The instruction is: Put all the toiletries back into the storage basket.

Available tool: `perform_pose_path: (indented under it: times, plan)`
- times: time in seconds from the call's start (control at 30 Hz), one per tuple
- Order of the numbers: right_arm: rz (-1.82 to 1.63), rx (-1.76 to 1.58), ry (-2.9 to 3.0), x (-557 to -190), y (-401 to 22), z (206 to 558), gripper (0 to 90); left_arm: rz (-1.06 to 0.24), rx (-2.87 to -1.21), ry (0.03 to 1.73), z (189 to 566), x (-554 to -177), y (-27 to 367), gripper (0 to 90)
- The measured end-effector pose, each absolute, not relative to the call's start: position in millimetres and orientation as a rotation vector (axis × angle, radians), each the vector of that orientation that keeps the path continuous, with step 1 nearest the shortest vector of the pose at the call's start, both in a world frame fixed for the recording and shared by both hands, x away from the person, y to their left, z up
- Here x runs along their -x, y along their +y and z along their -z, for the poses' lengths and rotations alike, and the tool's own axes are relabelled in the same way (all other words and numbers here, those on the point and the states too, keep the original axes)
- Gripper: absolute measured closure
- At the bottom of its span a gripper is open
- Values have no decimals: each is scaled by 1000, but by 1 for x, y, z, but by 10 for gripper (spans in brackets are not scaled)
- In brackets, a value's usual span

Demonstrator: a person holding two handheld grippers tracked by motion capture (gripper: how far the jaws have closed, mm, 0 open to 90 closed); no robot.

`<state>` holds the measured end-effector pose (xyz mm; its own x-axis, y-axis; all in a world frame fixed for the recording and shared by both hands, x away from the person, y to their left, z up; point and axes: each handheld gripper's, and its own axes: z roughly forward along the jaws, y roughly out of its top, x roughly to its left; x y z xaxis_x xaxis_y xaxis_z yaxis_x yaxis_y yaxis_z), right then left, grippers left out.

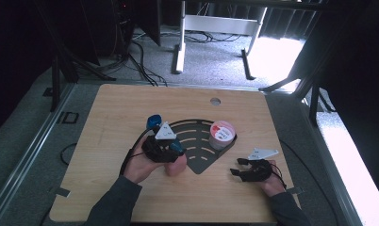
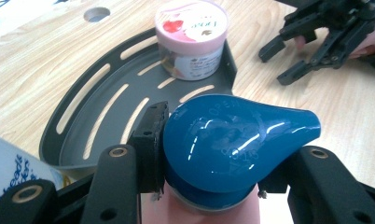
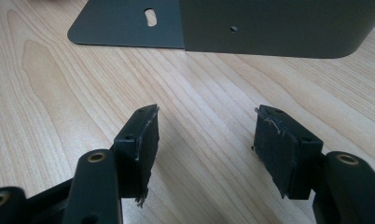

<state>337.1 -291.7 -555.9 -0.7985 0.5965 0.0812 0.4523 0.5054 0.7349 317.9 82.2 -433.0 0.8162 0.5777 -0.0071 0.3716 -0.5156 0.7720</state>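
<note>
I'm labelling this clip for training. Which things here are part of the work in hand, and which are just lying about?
In use:
- left gripper, shut on the pink bottle with the blue cap
- dark slotted corner rack
- pink-lidded jar standing in the rack

Lying about:
- right gripper, open over bare wood
- white labelled container

A: Background, quick. Landmark is the surface (image 1: 131,108): light wood grain, rounded corners, a round hole (image 1: 215,101) near its far edge.

B: Floor?

A: Grey carpet (image 1: 211,61) all round the surface. Black cables (image 1: 143,63) trail over it beyond the far-left corner.

B: Furniture?

A: White desk frame (image 1: 216,23) well beyond the far edge, dark stand legs (image 1: 55,80) to the left.

B: Light?

A: Bright patch (image 1: 277,56) on the carpet beyond the far-right corner; the rest is dim, dark curtains (image 1: 352,56) to the right.
</note>
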Motion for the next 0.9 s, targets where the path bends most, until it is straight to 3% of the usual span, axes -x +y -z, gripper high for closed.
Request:
perform_pose_path:
  times: [0.9]
  plan:
    - [-1170, -906, 2562, -337, -293, 556, 395, -331, -2144, 670, 415, -328, 61, 528]
